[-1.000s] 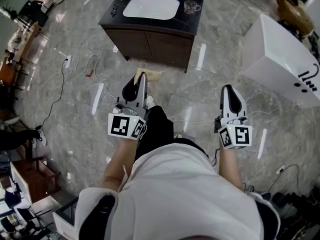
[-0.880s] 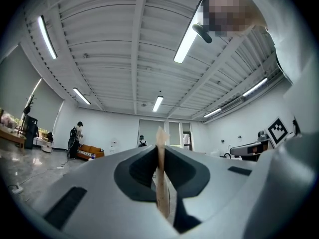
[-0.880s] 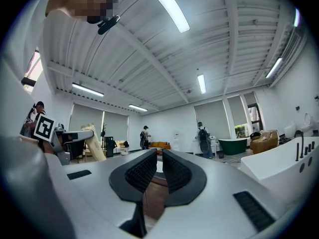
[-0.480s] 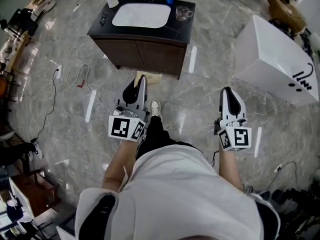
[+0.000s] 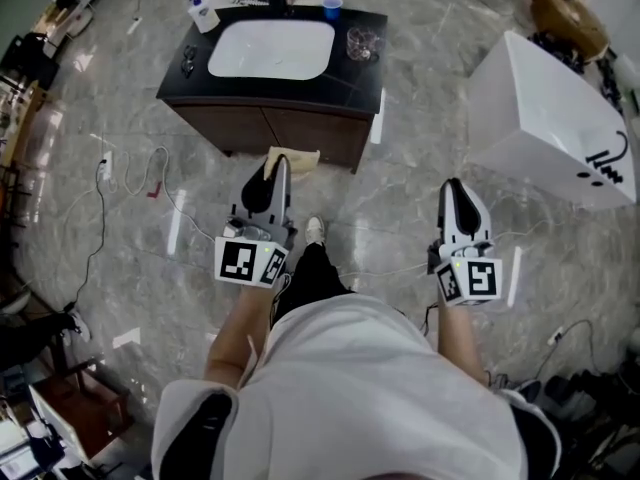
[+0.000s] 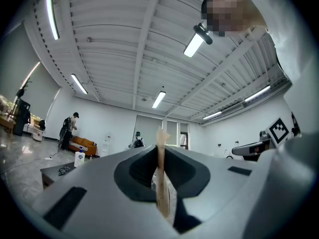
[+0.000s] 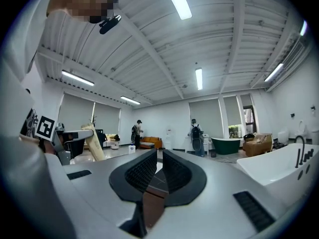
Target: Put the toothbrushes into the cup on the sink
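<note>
In the head view, the person stands on the marble floor (image 5: pixel 120 218) short of a dark vanity whose tabletop (image 5: pixel 350 63) carries a white basin (image 5: pixel 270 48). A blue cup (image 5: pixel 331 8) stands behind the basin, a glass cup (image 5: pixel 365 43) is just right of it, and a white bottle (image 5: pixel 203 13) sits at the left corner. The left gripper (image 5: pixel 282 164) points toward the vanity with a beige toothbrush (image 5: pixel 303 158) at its tip. The right gripper (image 5: pixel 455 190) is well apart from it, near a white bathtub (image 5: pixel 545 118).

In the left gripper view, the 2 fingers pinch the toothbrush, which stands upright between them.

In the right gripper view, the fingers sit almost pressed together with nothing between them. The toothbrush shows at far left, tilted.
</note>
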Tool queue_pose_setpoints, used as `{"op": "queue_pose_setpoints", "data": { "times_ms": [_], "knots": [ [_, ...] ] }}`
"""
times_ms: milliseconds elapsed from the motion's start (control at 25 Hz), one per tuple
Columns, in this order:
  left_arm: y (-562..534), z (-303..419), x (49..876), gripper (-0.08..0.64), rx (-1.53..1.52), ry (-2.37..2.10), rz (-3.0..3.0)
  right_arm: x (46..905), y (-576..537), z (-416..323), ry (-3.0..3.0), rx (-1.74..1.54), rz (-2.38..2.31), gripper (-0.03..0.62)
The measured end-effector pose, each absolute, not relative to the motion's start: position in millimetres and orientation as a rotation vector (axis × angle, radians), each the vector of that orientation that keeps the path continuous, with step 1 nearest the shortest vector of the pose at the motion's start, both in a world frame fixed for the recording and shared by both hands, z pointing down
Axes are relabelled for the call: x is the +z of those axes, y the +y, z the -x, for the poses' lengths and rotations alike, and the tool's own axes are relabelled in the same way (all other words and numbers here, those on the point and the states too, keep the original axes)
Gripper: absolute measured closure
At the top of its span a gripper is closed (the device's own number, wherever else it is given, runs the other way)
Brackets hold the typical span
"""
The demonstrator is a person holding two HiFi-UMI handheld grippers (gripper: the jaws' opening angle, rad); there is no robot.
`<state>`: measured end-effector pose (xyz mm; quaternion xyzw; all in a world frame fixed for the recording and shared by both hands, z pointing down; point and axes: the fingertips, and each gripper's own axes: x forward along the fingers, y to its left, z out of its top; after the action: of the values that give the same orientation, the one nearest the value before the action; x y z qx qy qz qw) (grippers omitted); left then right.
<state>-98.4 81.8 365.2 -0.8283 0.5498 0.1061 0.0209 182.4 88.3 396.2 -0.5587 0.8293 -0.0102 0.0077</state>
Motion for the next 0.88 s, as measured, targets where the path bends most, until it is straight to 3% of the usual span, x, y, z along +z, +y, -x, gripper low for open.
{"op": "queue_pose_setpoints", "data": {
  "times_ms": [880],
  "knots": [
    [-66.1,133.0,371.3,0.528,0.352,1.636,2.687,383.2,-52.6,-117.6,2.636,-0.034,1.786,0.535]
  ]
}}
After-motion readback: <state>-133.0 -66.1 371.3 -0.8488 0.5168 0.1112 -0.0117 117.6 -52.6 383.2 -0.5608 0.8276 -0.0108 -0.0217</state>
